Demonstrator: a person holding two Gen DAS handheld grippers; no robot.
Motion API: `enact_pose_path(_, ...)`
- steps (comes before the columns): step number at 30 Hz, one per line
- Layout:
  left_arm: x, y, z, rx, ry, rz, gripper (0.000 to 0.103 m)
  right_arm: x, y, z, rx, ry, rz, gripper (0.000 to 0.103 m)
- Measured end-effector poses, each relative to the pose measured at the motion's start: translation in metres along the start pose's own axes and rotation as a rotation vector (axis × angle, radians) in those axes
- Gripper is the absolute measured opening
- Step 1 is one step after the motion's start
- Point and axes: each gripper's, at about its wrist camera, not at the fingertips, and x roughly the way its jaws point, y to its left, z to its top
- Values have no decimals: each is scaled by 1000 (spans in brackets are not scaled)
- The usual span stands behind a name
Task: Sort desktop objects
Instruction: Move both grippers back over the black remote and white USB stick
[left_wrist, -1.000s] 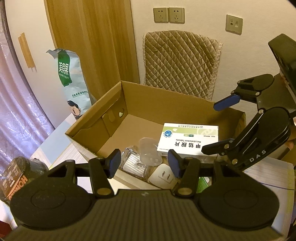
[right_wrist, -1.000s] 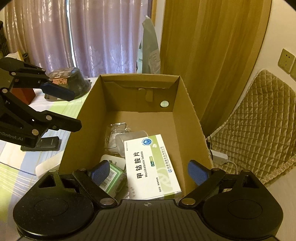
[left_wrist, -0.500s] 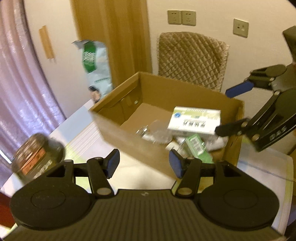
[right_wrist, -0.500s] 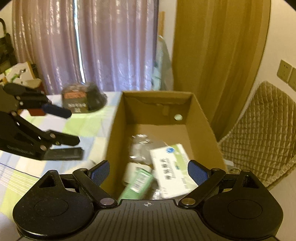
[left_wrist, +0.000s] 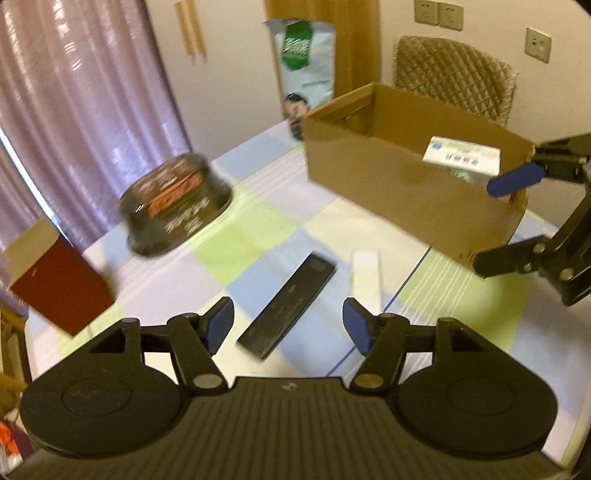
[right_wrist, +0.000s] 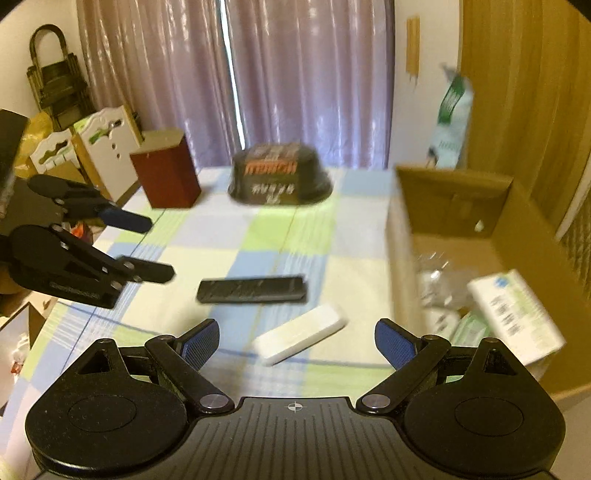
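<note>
Here, both grippers are held above the table with their fingers spread apart and nothing between them: the left gripper (left_wrist: 288, 326) is aimed at the black remote (left_wrist: 288, 304), and the right gripper (right_wrist: 297, 341) hangs just over the white bar (right_wrist: 301, 339). Both flat things lie side by side, close but not touching, on the checked cloth (left_wrist: 251, 236), near the cardboard box (left_wrist: 410, 192).

The step in hand is judged to be a pick of one of these two for the box. It is best done by lining the fingers up across the short width of the piece, not its length, and lowering until the pads straddle it flat against the cloth. A low, thin piece can slip out, so the closing should be square and near its middle.

Counted on the cloth: one black remote, one white bar, one dark bowl-shaped tub (right_wrist: 280, 179), one red box (right_wrist: 166, 173). In the cardboard box, one white medicine carton (right_wrist: 517, 314) is seen on top, with a green packet and clear plastic beneath, too blurred to be counted surely.
</note>
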Motion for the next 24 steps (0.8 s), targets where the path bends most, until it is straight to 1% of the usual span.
enact_pose_path(4,-7,13,-20,-32,6,9,62,28,10,-10,76,42,-3,93)
enact_pose_path(6,-9,18,-28,-45,7,8,62,44,10,-12,117,55,-19,93)
enact_pose_path(9,-4,26,-36,-69,13,5,65,69,9,-14,161,72,-40,93)
enact_pose_path(14,7,36,-45,-109,19,-2,65,103,6,-16,200,88,-69,93)
enact_pose_path(17,19,40,-46,-105,10,-18,65,118,4,-15,213,83,-88,93)
enact_pose_path(19,29,40,-46,-71,16,-20,65,126,0,-16,216,86,-97,93)
enact_pose_path(20,35,39,-46,-52,22,-19,65,130,-2,-16,218,88,-102,90)
enact_pose_path(21,41,39,-46,-38,30,-20,65,134,-4,-16,219,89,-107,76)
enact_pose_path(22,48,39,-46,-25,38,-21,65,138,-5,-17,221,91,-112,72)
enact_pose_path(24,59,39,-48,-7,49,-27,65,146,-9,-17,224,94,-121,71)
